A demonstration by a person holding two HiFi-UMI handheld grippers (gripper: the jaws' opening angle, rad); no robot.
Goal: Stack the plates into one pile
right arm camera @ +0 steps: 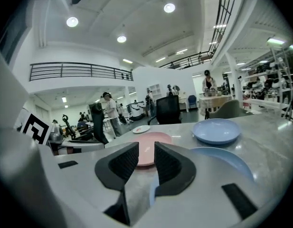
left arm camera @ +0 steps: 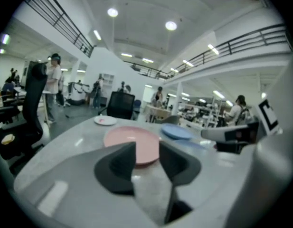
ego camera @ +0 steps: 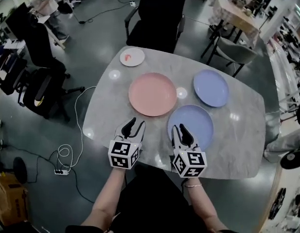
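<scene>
- My left gripper (ego camera: 132, 126) is at the 6 o'clock edge of the grey marble tabletop (ego camera: 108, 110), jaws partly apart with nothing between them.
- My right gripper (ego camera: 182, 130) is the same deal: jaws a narrow gap apart and empty, over the 7 o'clock rim of the nearer round light-blue plate (ego camera: 197, 119).
- The round pink plate (ego camera: 152, 94) sits mid-tabletop, with the second light-blue plate (ego camera: 211, 88) at its 3 o'clock and the small white plate (ego camera: 132, 57) at 11 o'clock. All four lie separate, none stacked.

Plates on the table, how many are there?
4. The small white plate at the far left, the round pink plate in the middle, the far blue plate at the right, the near blue plate by the right gripper. None seems hidden.
</scene>
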